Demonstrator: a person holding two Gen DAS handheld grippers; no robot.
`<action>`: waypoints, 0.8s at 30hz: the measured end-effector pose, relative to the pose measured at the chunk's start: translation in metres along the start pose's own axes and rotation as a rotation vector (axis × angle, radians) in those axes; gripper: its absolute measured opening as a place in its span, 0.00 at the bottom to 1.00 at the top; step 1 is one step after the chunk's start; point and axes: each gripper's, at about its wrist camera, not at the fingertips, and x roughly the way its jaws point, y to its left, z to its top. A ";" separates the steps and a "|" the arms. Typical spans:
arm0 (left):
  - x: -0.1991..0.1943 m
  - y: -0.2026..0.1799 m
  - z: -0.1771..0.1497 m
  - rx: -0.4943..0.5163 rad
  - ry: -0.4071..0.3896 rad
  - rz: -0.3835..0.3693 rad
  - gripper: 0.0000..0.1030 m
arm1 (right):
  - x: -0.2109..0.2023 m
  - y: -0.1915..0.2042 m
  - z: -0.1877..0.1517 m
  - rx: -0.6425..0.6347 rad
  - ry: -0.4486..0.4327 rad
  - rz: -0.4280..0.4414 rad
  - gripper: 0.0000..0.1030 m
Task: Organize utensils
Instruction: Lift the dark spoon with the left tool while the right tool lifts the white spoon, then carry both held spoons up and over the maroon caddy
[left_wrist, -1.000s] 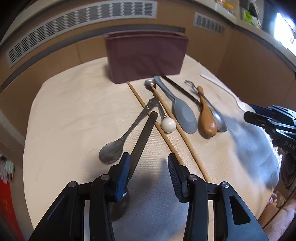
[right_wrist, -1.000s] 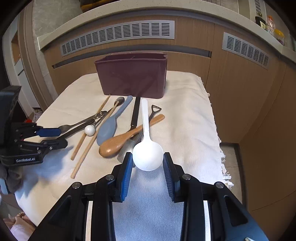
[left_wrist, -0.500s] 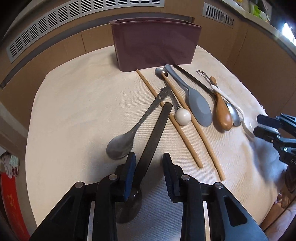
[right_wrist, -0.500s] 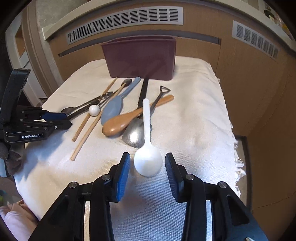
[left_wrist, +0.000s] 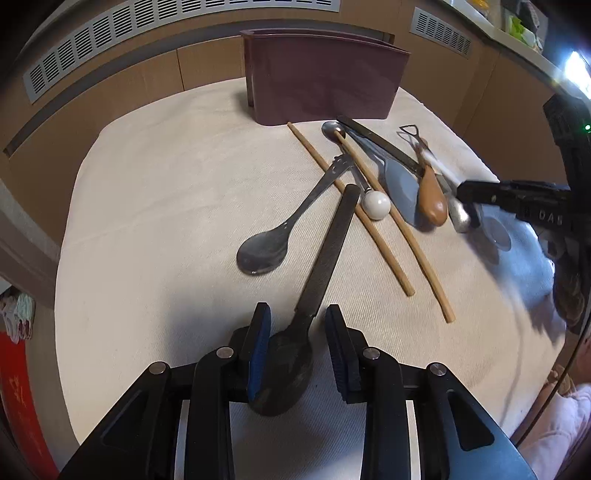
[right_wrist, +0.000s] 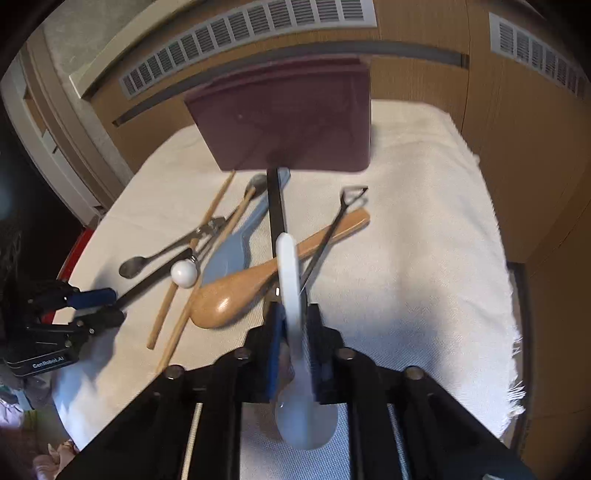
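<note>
Here the right gripper (right_wrist: 295, 332), clamped on the white spoon (right_wrist: 290, 280) at frame centre, may let it swivel loose, while the left gripper (left_wrist: 298, 343) stands apart around the black spoon (left_wrist: 291, 358).

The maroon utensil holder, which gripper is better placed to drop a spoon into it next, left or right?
Right, probably. The right gripper is shut on the white spoon, facing the maroon holder. The left gripper is open around the black-handled spoon, which lies on the cloth.
</note>
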 end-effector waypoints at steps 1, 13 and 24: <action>0.000 0.001 0.000 -0.001 0.002 -0.008 0.34 | -0.007 0.002 -0.001 -0.012 -0.020 -0.012 0.07; 0.032 -0.023 0.054 0.104 0.115 -0.022 0.15 | -0.024 -0.007 -0.019 0.023 -0.031 0.020 0.07; -0.034 -0.022 0.053 -0.104 -0.202 -0.054 0.12 | -0.057 -0.001 -0.017 0.035 -0.159 0.026 0.07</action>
